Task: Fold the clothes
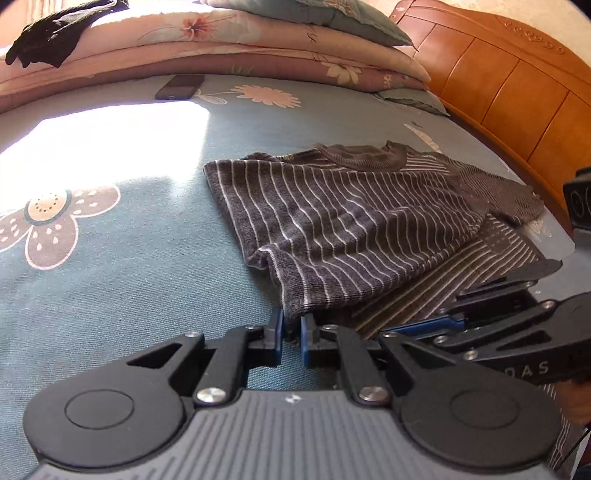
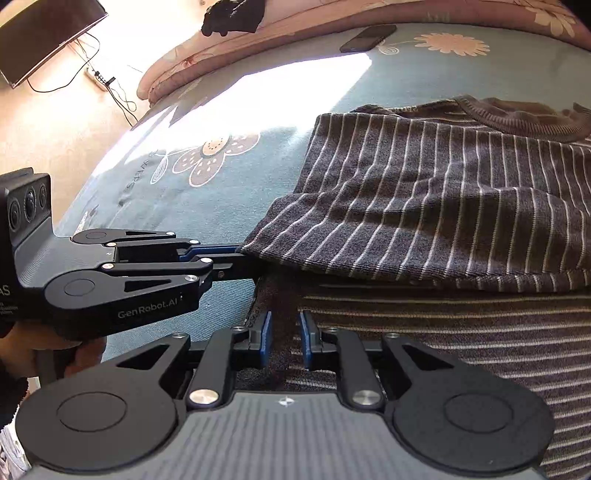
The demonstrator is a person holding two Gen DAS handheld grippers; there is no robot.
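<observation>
A dark grey sweater with thin white stripes (image 1: pixel 351 221) lies on the blue flowered bedsheet (image 1: pixel 129 295), collar at the far side. One flap is folded over the body. My left gripper (image 1: pixel 291 332) is shut on the near corner of that flap. The right wrist view shows the same grip from the side, with the left gripper (image 2: pixel 245 254) on the sweater (image 2: pixel 443 206). My right gripper (image 2: pixel 285 339) sits at the near left edge of the lower layer, pads close together with knit between them. In the left wrist view the right gripper (image 1: pixel 413 326) comes in low from the right.
A dark phone (image 1: pixel 180 86) lies on the sheet at the far side. Behind it are stacked quilts (image 1: pixel 240 37), with a black garment (image 1: pixel 55 29) on top. A wooden headboard (image 1: pixel 498 85) runs along the right. A person's hand (image 2: pixel 85 354) holds the left gripper's handle.
</observation>
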